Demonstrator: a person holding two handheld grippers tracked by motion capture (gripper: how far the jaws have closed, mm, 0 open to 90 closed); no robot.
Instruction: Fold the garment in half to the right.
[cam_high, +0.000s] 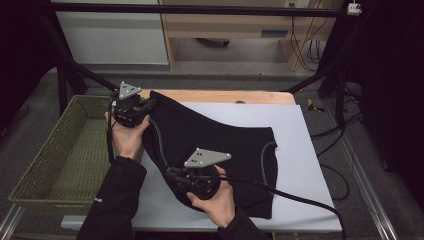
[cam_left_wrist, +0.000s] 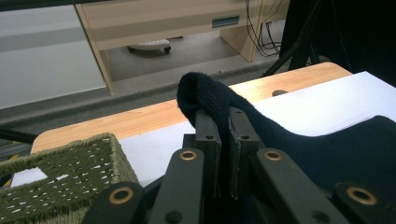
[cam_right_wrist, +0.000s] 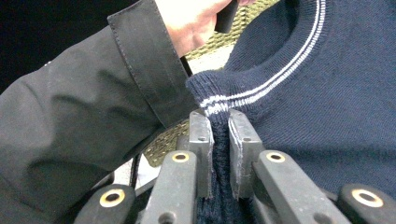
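A dark navy knitted sweater (cam_high: 220, 145) with white stripes along its ribbed edges lies spread on a white sheet (cam_high: 300, 150) over the wooden table. My left gripper (cam_high: 150, 104) is shut on the sweater's far left corner, and a fold of knit (cam_left_wrist: 205, 95) bulges above its jaws. Closer to the table's front, my right gripper (cam_high: 172, 175) is shut on a striped ribbed edge of the sweater (cam_right_wrist: 219, 105). The person's left sleeve (cam_right_wrist: 84, 116) lies just beyond the right gripper's jaws.
A green woven basket (cam_high: 45, 165) stands at the left of the table, close beside the left hand. Black frame bars (cam_high: 65, 75) rise behind it. A cable (cam_high: 290, 195) trails from the right gripper across the sheet to the right.
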